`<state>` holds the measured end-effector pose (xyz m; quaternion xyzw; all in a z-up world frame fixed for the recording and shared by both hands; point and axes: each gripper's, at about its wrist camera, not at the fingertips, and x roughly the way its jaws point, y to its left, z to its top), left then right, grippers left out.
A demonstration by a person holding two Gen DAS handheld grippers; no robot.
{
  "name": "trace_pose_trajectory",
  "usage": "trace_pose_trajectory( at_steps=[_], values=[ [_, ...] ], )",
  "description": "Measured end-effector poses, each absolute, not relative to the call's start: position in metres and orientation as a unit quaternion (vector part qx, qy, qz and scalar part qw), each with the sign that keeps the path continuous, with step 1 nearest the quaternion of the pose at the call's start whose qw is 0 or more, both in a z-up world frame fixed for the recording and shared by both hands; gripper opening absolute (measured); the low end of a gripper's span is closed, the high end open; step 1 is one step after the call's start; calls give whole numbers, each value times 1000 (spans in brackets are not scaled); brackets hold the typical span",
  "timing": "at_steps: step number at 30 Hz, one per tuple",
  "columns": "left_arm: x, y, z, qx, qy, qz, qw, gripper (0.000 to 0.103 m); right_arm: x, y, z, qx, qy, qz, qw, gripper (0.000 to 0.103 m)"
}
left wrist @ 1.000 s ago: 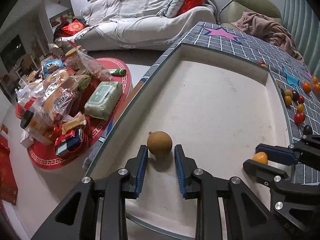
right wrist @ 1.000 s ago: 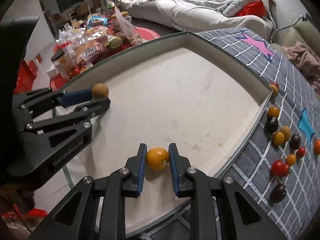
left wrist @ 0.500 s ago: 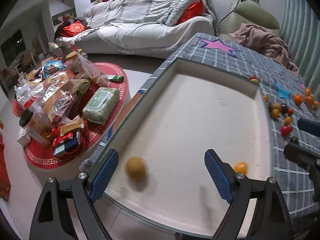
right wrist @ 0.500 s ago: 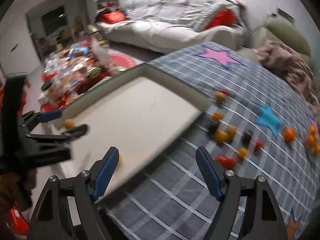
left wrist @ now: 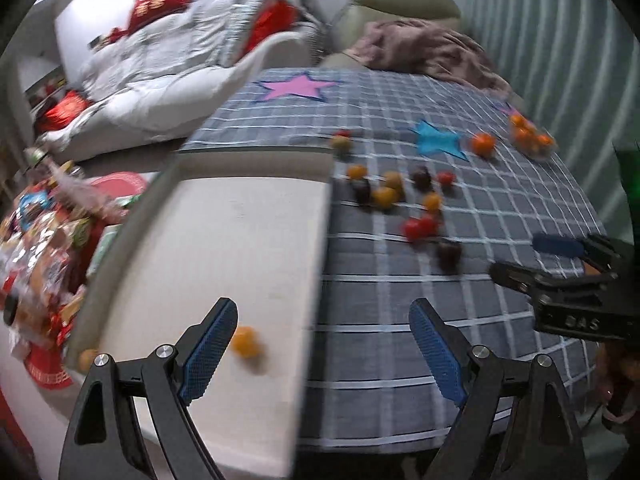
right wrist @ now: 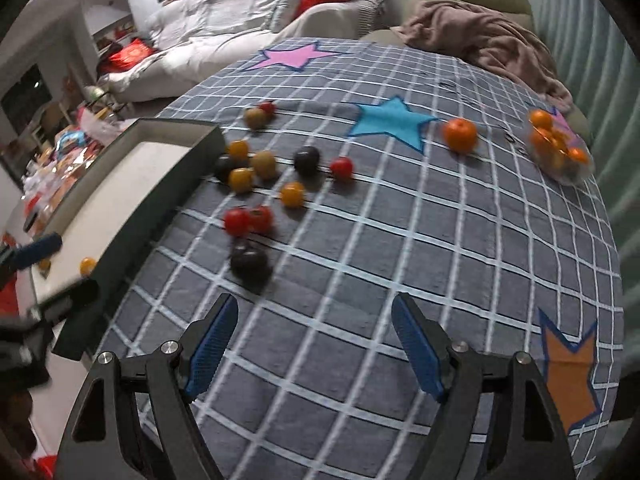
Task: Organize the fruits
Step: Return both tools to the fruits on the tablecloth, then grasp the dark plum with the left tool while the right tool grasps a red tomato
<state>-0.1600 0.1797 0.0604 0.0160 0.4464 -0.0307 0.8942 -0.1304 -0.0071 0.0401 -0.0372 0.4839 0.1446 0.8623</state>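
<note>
1. Both sets of fingers are spread, nothing between them — left gripper (left wrist: 324, 354), right gripper (right wrist: 314, 346).
2. Two fruits sit in the tray (left wrist: 248, 216); the rest lie scattered on the checked cloth (right wrist: 400, 240) beside it.
3. Take the dark fruit (right wrist: 249, 262) nearest the right gripper — centre it, then close gently.

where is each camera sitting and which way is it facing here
Left wrist: on the left hand-held gripper, angled down over the tray edge; its open fingers and the right hand-held gripper show.
Right wrist: on the right gripper, angled down over the checked cloth; its open fingers and the left gripper at the left edge show.
Shared: tray, scattered fruits, yellow fruit in the tray.
</note>
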Motion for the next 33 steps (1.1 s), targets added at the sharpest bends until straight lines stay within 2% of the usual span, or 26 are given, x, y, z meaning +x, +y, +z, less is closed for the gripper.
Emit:
trace_pose_trajectory(
  at_steps=[10, 20, 22, 23, 24, 26, 28, 29, 30, 31, 33],
  values=[
    [-128, 123, 35, 13, 474, -36, 880, 89, -101, -38, 32, 4, 487, 132, 863, 82],
    [-99, 98, 15, 11, 493, -8, 870, 89, -45, -20, 17, -26, 487, 164, 858, 82],
    [-94, 98, 11, 2, 497, -2, 868, 86, -38, -14, 15, -36, 483, 169, 858, 79],
    [-92, 98, 10, -1, 499, 0, 867, 80, -34, -9, 14, -43, 482, 173, 858, 74],
    [-90, 98, 9, -6, 501, 0, 866, 77, -30, -5, 13, -47, 481, 175, 857, 68],
    [-87, 98, 9, -10, 501, 6, 865, 76, -24, 2, 11, -57, 475, 176, 861, 65],
    [-85, 96, 10, -12, 499, 6, 866, 69, -21, 6, 11, -61, 469, 176, 863, 55],
    [-85, 95, 11, -13, 498, 6, 867, 66, -20, 8, 11, -63, 466, 176, 865, 37],
    [-84, 93, 12, -15, 496, 1, 868, 56, -19, 8, 12, -58, 466, 178, 865, 21],
    [-84, 91, 13, -17, 495, -6, 869, 44, -18, 5, 12, -42, 470, 182, 863, 21],
    [-85, 88, 15, -19, 495, -23, 868, 31, -20, -2, 14, -20, 468, 184, 864, 21]
  ],
)
